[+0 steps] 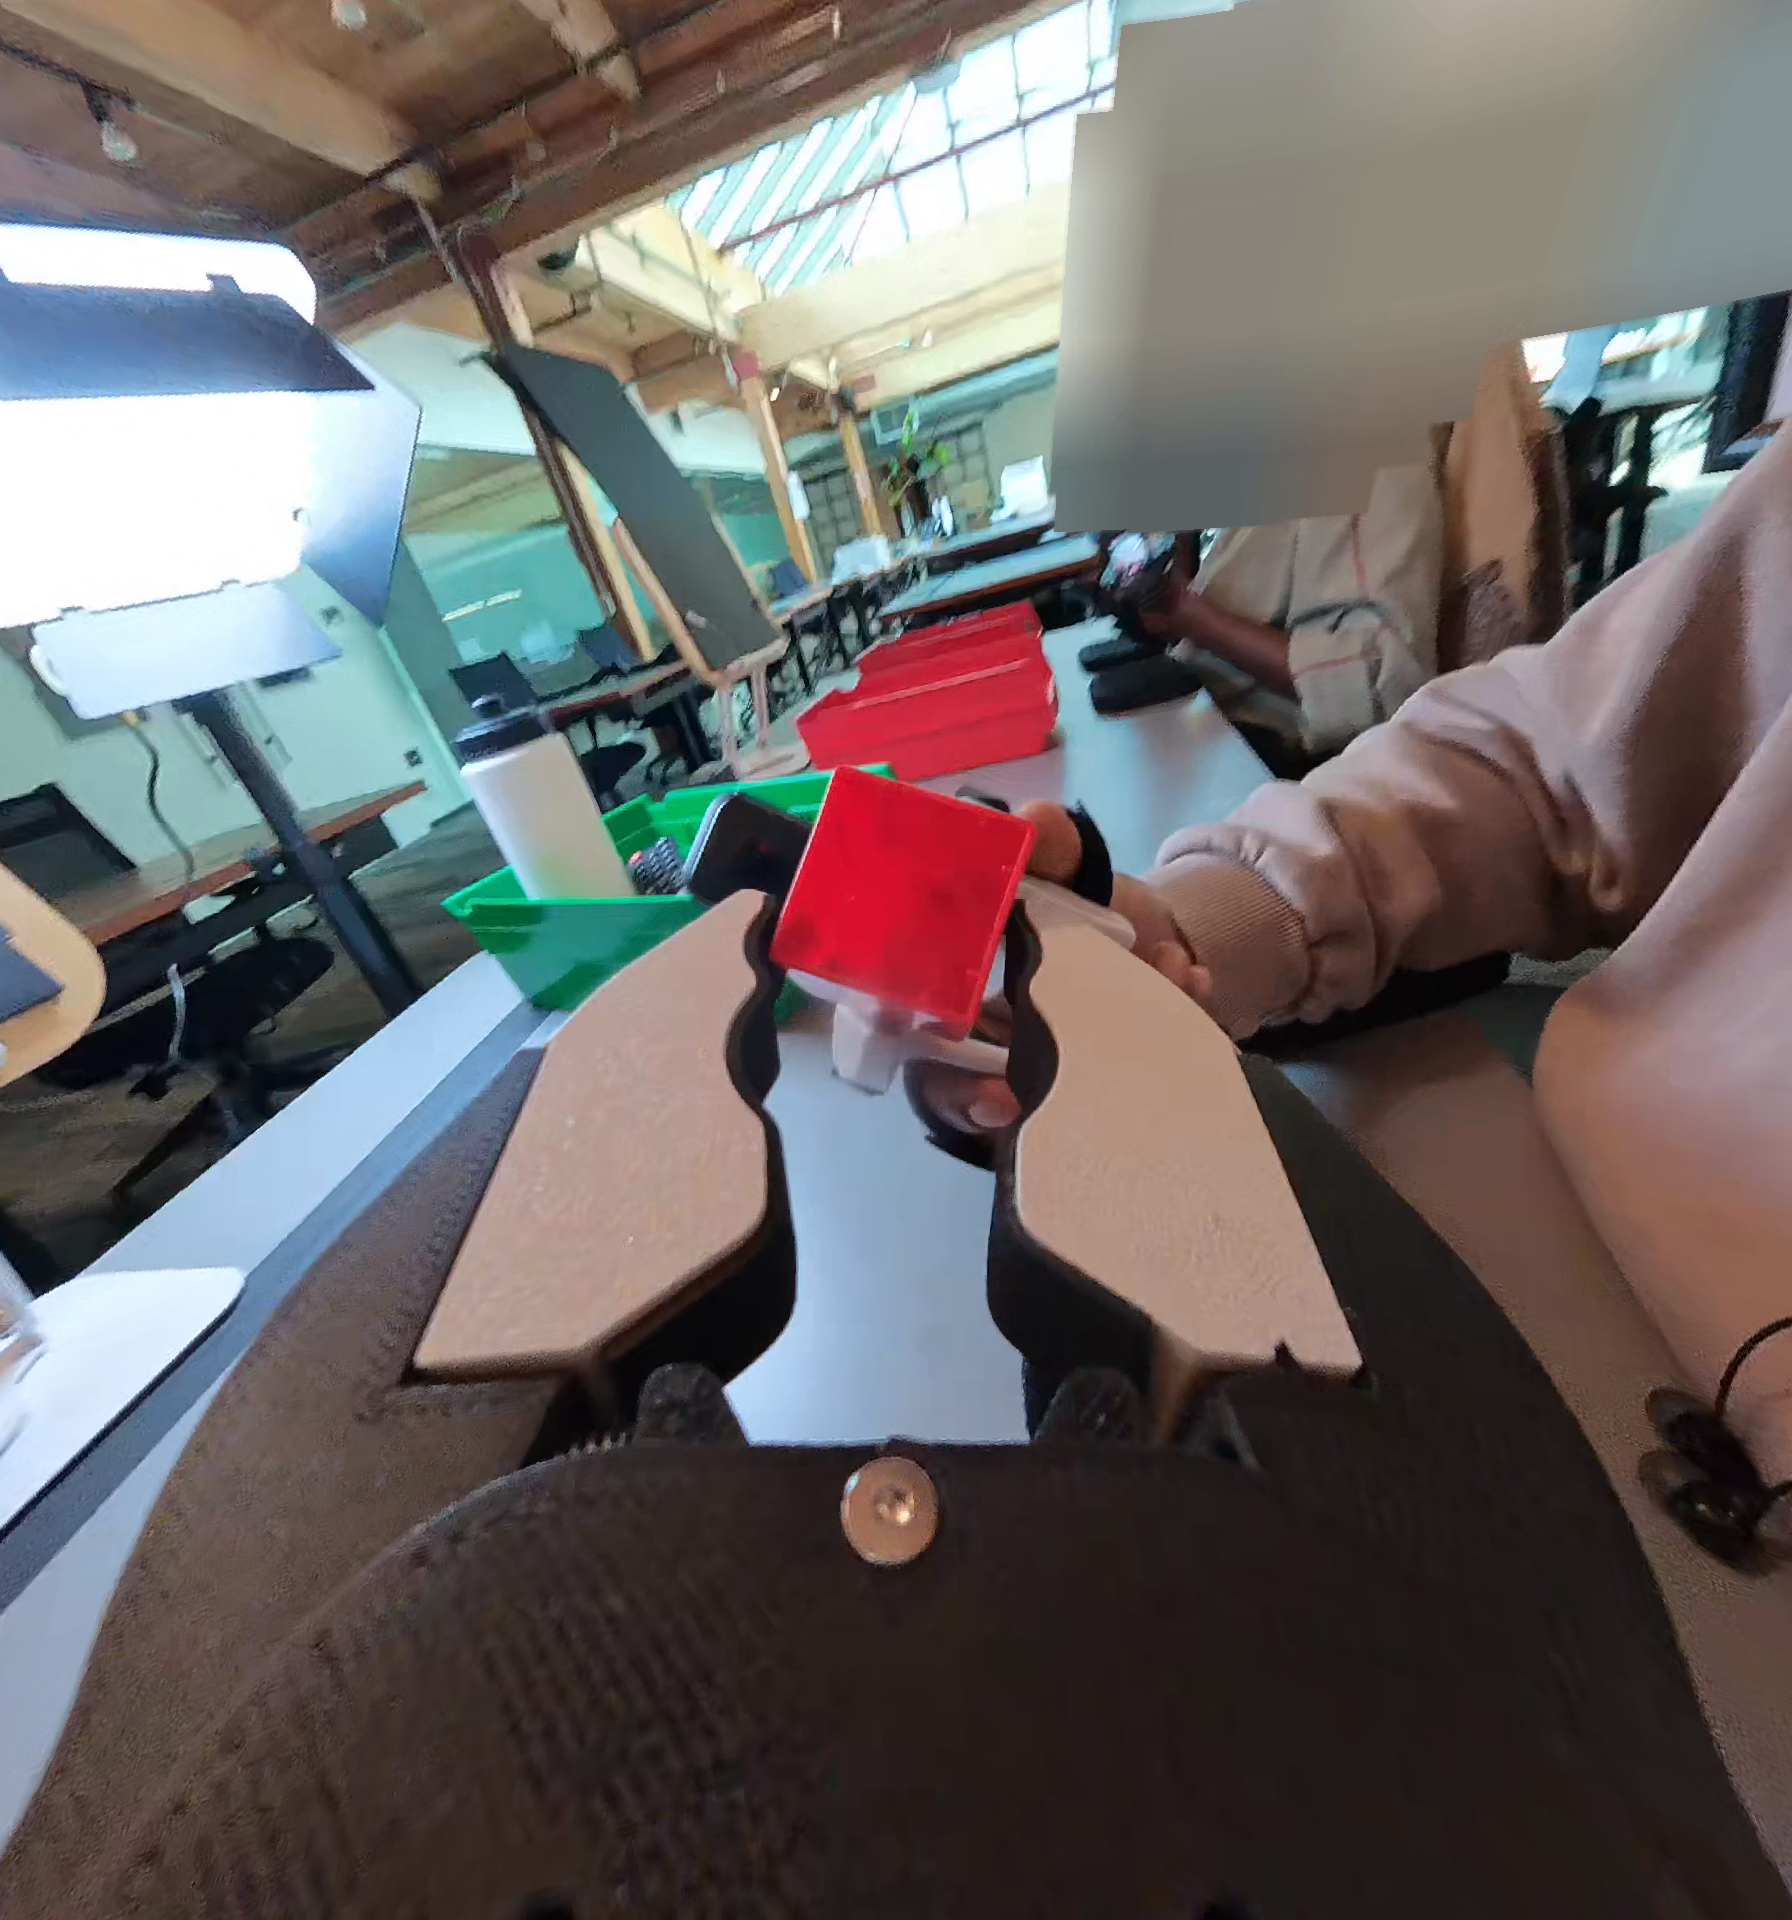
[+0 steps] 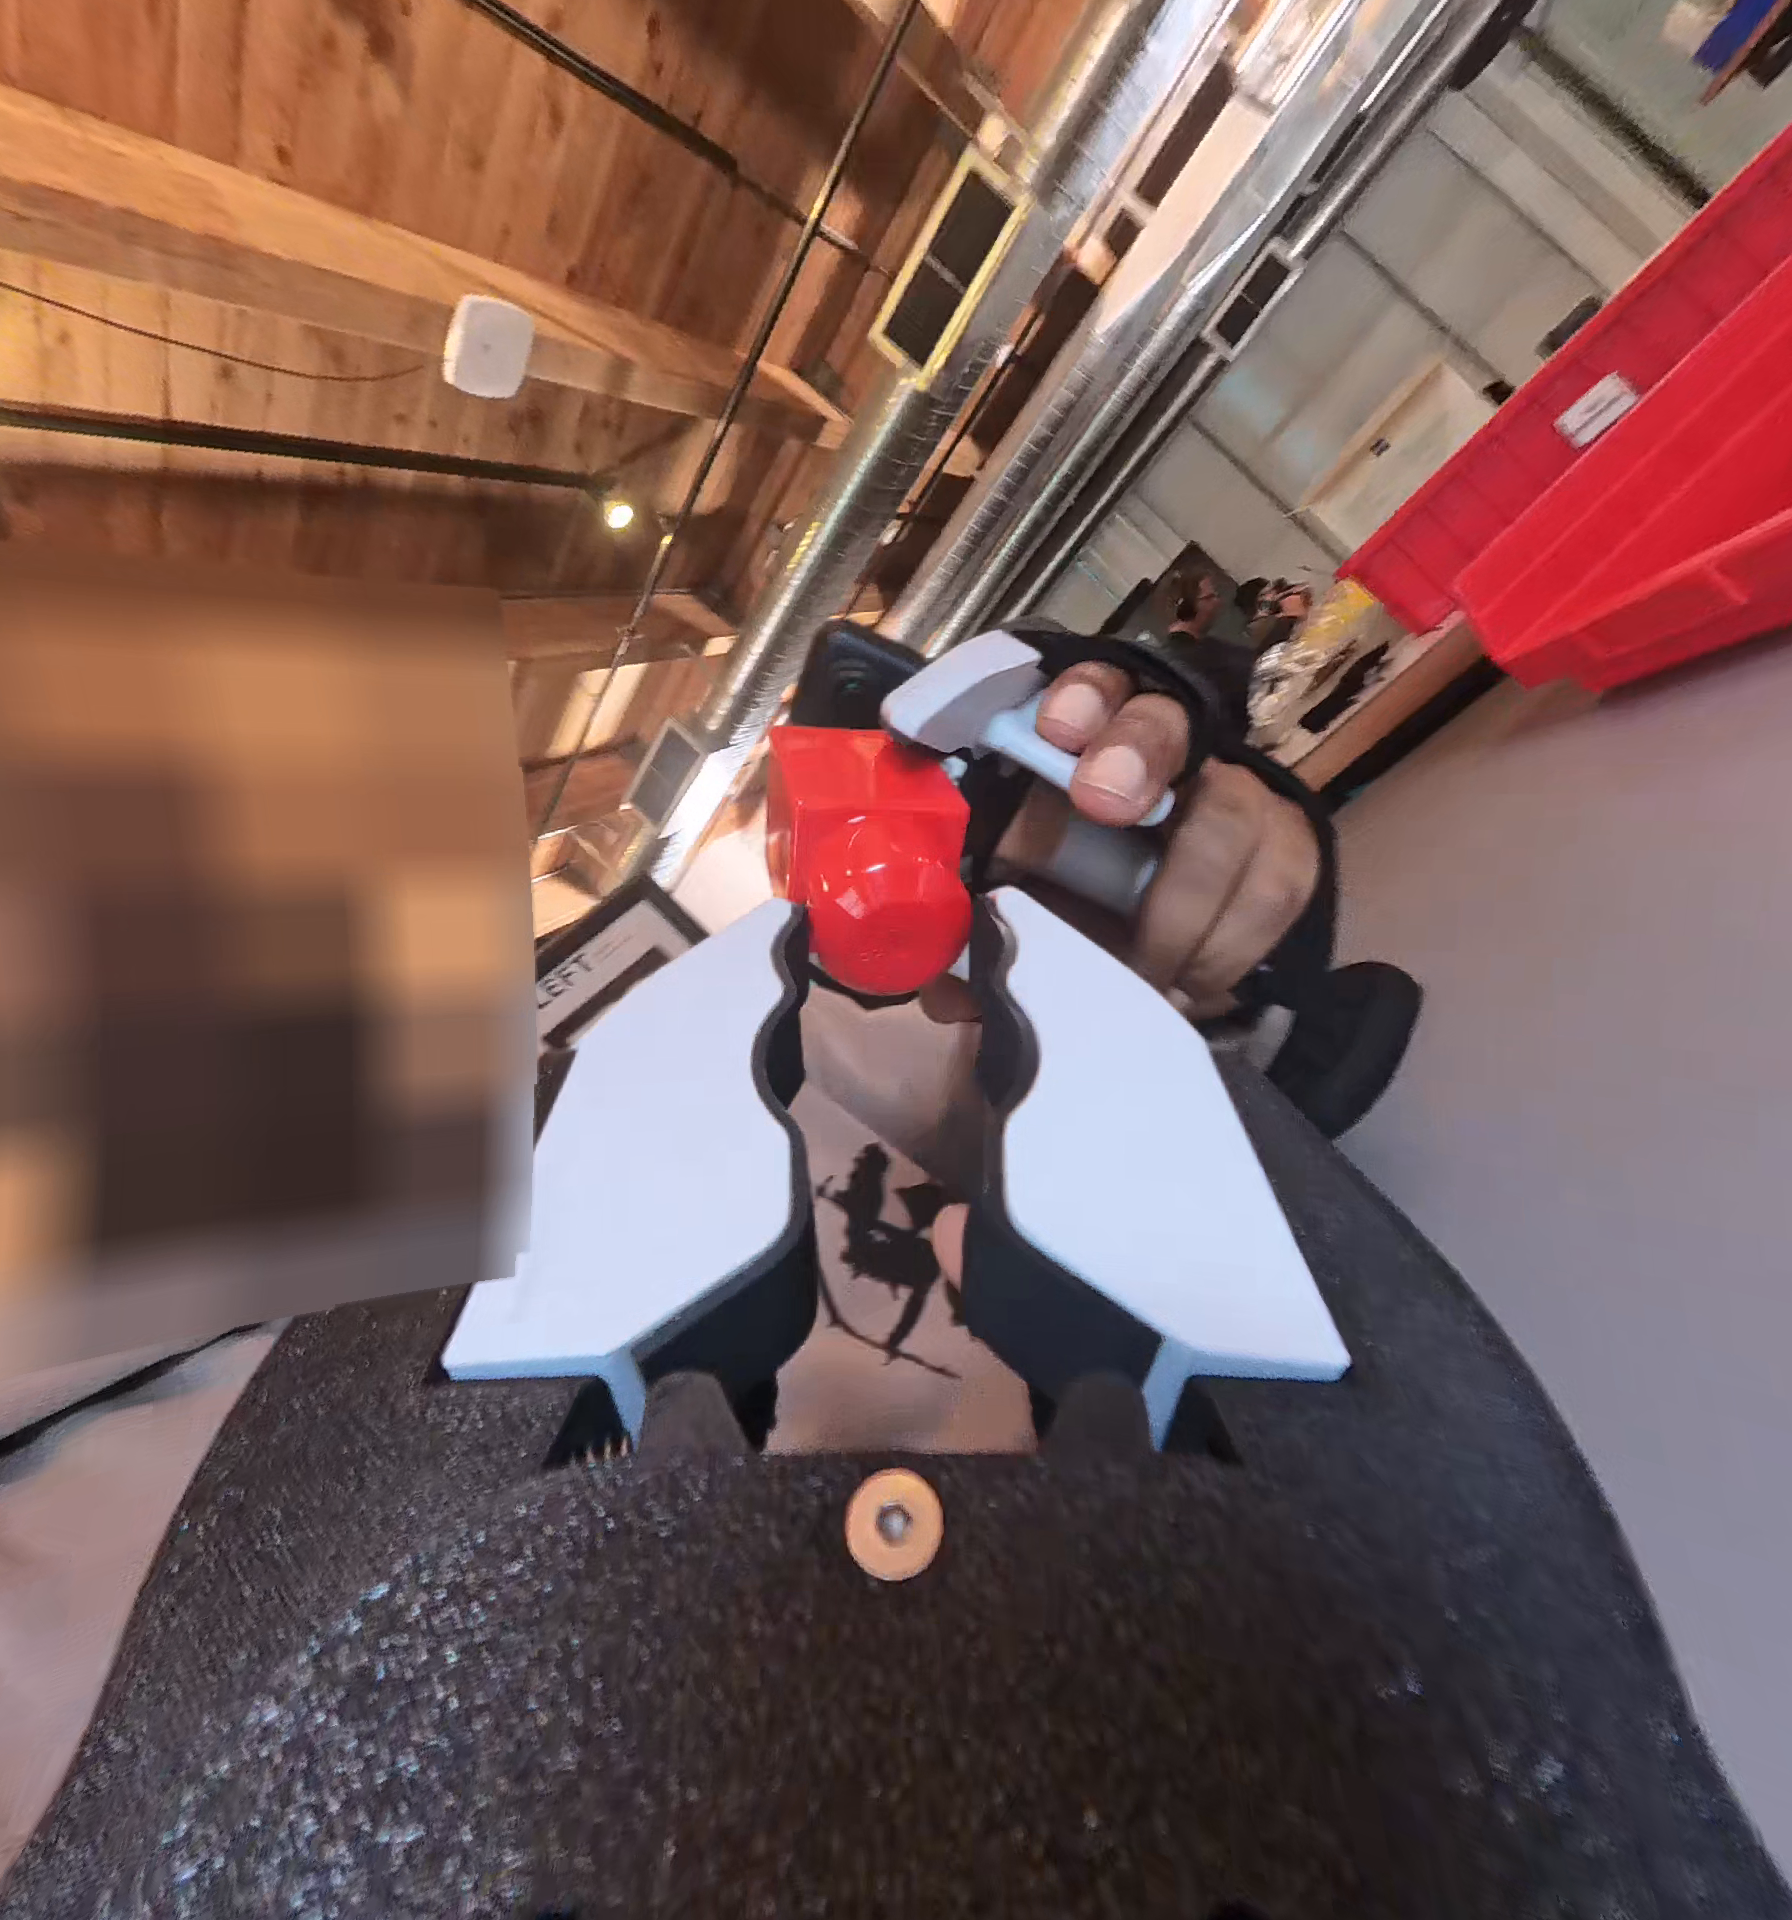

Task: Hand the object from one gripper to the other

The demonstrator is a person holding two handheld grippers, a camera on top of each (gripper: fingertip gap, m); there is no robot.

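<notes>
A red plastic object, a square block point(image 1: 897, 914) with a round knob point(image 2: 887, 920) on one end, is held in the air between both grippers. My left gripper point(image 1: 892, 940) is shut on the square block. My right gripper point(image 2: 890, 935) is shut on the round knob from the opposite side. In the left wrist view the right gripper's white fingers point(image 1: 871, 1044) show just behind and below the block. In the right wrist view a white finger point(image 2: 959, 691) of the left gripper lies against the block, with the hand point(image 2: 1162, 831) that holds it behind.
A green bin point(image 1: 580, 925) with a white bottle point(image 1: 539, 821) stands on the grey table point(image 1: 1162, 748), with stacked red bins point(image 1: 933, 707) point(image 2: 1650, 520) farther back. A studio light point(image 1: 133, 436) stands at left. A pink sleeve point(image 1: 1494, 831) reaches in from the right. The tips of both grippers are at nearly the same place.
</notes>
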